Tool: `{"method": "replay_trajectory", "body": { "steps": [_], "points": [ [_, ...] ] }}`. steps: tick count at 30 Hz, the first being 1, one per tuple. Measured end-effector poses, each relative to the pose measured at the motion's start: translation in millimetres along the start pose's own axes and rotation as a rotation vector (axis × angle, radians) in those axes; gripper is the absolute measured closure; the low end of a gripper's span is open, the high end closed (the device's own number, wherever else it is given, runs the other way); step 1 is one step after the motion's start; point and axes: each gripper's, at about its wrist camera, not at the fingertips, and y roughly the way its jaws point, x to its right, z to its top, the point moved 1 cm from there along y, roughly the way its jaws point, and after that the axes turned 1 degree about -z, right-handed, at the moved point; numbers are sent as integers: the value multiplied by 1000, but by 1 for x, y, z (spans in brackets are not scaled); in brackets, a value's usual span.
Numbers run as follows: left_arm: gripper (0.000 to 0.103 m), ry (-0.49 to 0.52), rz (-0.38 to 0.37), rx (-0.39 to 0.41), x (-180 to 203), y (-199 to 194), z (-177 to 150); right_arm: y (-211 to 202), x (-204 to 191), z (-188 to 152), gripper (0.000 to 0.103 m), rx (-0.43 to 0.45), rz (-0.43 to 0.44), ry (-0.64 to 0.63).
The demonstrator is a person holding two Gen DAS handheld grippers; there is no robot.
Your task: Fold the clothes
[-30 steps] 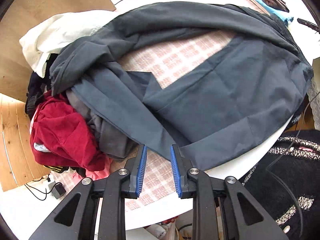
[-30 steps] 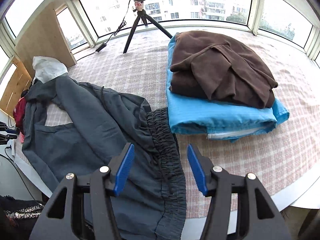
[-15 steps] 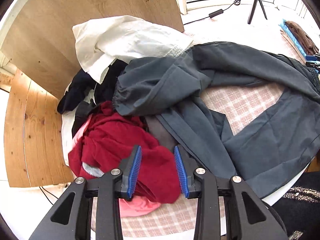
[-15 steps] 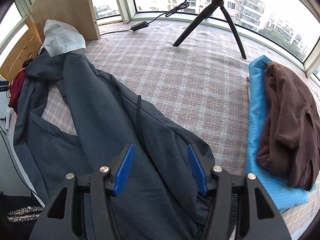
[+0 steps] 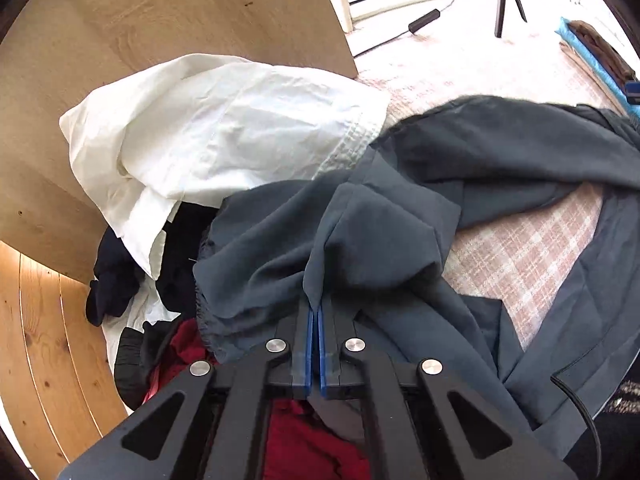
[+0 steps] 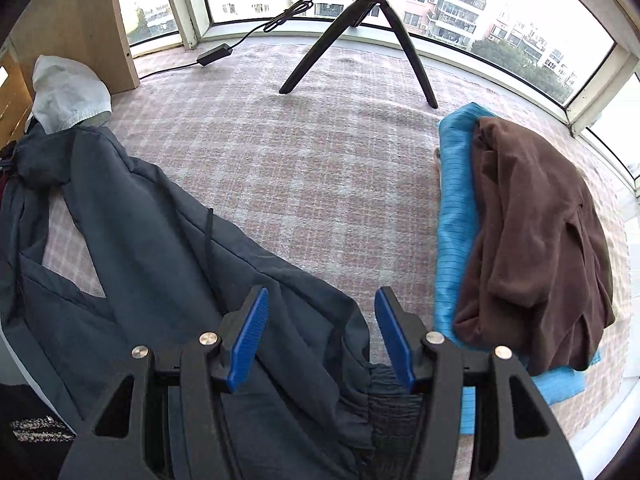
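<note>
The dark grey trousers (image 6: pixel 132 248) lay spread across the checked cloth (image 6: pixel 320 168) that covered the counter, one leg running up toward the heap at the left end and the gathered elastic waistband (image 6: pixel 390 408) lying directly under the right claw (image 6: pixel 322 336). The fabric looked thin, light and limp, with a faint sheen, so it would probably slip and sag rather than hold a crease; a drawstring (image 6: pixel 208 236) trailed loose over the upper leg. The left claw (image 5: pixel 315 312) was clenched on a pinch of a trouser leg close to its cuff (image 5: pixel 212 320), the cloth tenting up from between the blue pads. The right claw stood released, jaws wide apart above the waistband and gripping nothing. Judging by this, the sound places to take hold were the hemmed cuff and the thick elastic band, where several layers give the pads something to bite; a pinch in the single-layer middle would likely slide out. Beneath and behind the held leg sat the unfolded heap: a white garment (image 5: pixel 224 120), something dark navy (image 5: pixel 116 280) and a red garment (image 5: pixel 312 444), all against a wooden panel (image 5: pixel 180 12). At the far right of the counter a brown garment (image 6: pixel 540 240) rested folded on a folded blue one (image 6: pixel 452 240), with a tripod (image 6: pixel 360 32) standing beyond by the window.
</note>
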Motion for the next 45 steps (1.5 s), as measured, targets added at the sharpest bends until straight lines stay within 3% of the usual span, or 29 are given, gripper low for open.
{"method": "replay_trajectory", "body": {
  "steps": [5, 12, 16, 18, 22, 26, 29, 32, 34, 38, 40, 42, 45],
  "points": [
    [102, -124, -2, 50, -41, -35, 3, 17, -8, 4, 49, -48, 78, -117],
    [102, -169, 49, 29, -54, -41, -1, 51, -47, 17, 49, -89, 225, -306],
    [102, -177, 80, 11, -52, -43, 0, 78, -64, 17, 50, -144, 165, -385],
    [102, -177, 100, 21, -51, -52, -3, 70, -62, 15, 98, -127, 129, -379],
    [102, -199, 138, 50, -53, -89, -18, 31, -46, 16, 98, -27, 88, -295],
    [97, -233, 121, 60, -57, -134, -29, -38, 3, 24, 98, 151, 74, -92],
    [95, -146, 146, 35, -43, -136, -8, -60, 23, 33, 98, 205, 32, -32],
    [92, -98, 125, 9, -38, -96, 37, -33, 31, 51, 98, 170, -87, -13],
    [81, -119, 112, -42, -45, -49, 71, 1, 35, 57, 98, 117, -218, -14],
    [78, -172, 155, -110, -69, 5, 107, 55, 36, 70, 98, 1, -319, -22],
    [72, -183, 154, -86, -83, 0, 101, 64, 37, 72, 98, -22, -349, -30],
    [58, -196, 180, -66, -100, -11, 87, 70, 36, 73, 98, -39, -379, -42],
    [57, -221, 142, -103, -110, -10, 49, 81, 43, 73, 98, -75, -376, -23]
  ]
}}
